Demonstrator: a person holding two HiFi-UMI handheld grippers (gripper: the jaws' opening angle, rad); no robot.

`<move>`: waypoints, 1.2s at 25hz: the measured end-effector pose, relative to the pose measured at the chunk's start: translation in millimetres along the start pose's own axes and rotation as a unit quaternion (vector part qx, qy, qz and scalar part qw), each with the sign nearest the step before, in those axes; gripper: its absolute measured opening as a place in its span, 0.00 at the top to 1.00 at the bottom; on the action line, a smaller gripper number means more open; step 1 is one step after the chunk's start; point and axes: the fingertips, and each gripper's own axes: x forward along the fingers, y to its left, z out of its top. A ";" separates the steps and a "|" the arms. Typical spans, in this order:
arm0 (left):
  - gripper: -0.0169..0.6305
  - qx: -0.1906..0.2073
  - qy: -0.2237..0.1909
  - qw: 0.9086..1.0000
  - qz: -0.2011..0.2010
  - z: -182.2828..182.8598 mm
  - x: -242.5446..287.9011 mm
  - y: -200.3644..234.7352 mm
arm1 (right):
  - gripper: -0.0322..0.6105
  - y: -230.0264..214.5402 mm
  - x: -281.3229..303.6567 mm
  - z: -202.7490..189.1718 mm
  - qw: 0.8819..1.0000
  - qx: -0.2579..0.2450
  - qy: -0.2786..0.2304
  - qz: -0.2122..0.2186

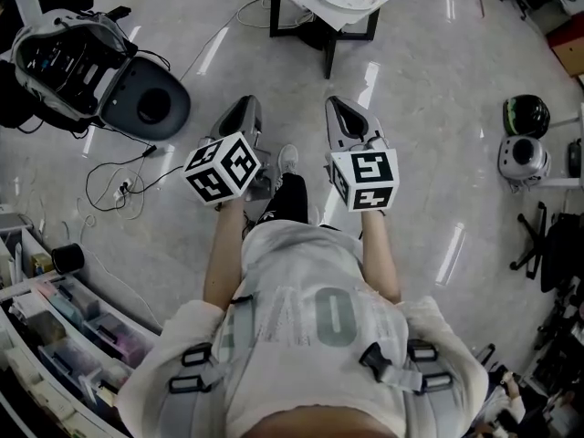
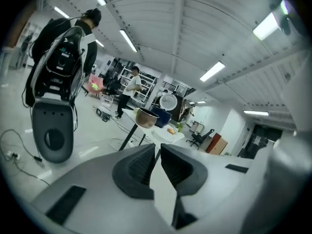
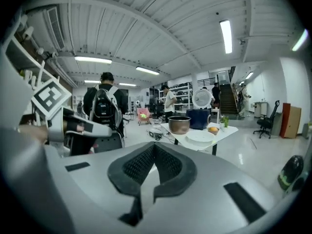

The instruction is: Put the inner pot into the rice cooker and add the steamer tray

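Closed, empty: left claw [image 2: 157,149], right claw [image 3: 154,147], over floor [image 1: 438,108]. On desk [image 3: 227,129]: pot [image 3: 179,125], white tray [image 3: 200,136], well apart from claws.

The left tongs [image 2: 157,145] are closed, and nothing is between them. Past their tips stands a white counter [image 2: 157,131] with dark legs. On it sit a brown metal pot [image 2: 146,117] and, just beside it, a dark blue rice cooker [image 2: 163,116] with its round lid up. A small orange thing [image 2: 170,129] lies near them. A person in a white shirt [image 2: 130,87] stands behind.
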 end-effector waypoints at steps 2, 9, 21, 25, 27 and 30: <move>0.94 0.037 0.000 0.999 0.014 9.0 13.2 4.2 | 0.94 -6.7 15.9 -3.1 1.000 -0.014 0.018 -0.012; 0.94 0.117 -0.044 0.992 0.011 59.8 67.7 16.7 | 0.94 -33.0 82.3 26.9 0.999 -0.018 0.019 -0.021; 0.94 0.156 -0.061 0.986 -0.001 149.8 161.2 69.0 | 0.94 -69.0 202.1 95.6 0.999 -0.003 0.014 -0.029; 0.94 0.166 -0.064 0.984 0.008 175.1 176.5 98.1 | 0.94 -66.6 232.5 105.5 0.999 -0.007 0.014 -0.040; 0.94 0.159 -0.062 0.985 0.010 178.4 189.4 104.7 | 0.94 -75.3 244.2 103.3 0.999 -0.002 0.020 -0.043; 0.94 0.145 -0.061 0.988 0.009 185.8 211.4 107.8 | 0.94 -91.8 260.1 102.4 0.999 0.011 0.025 -0.044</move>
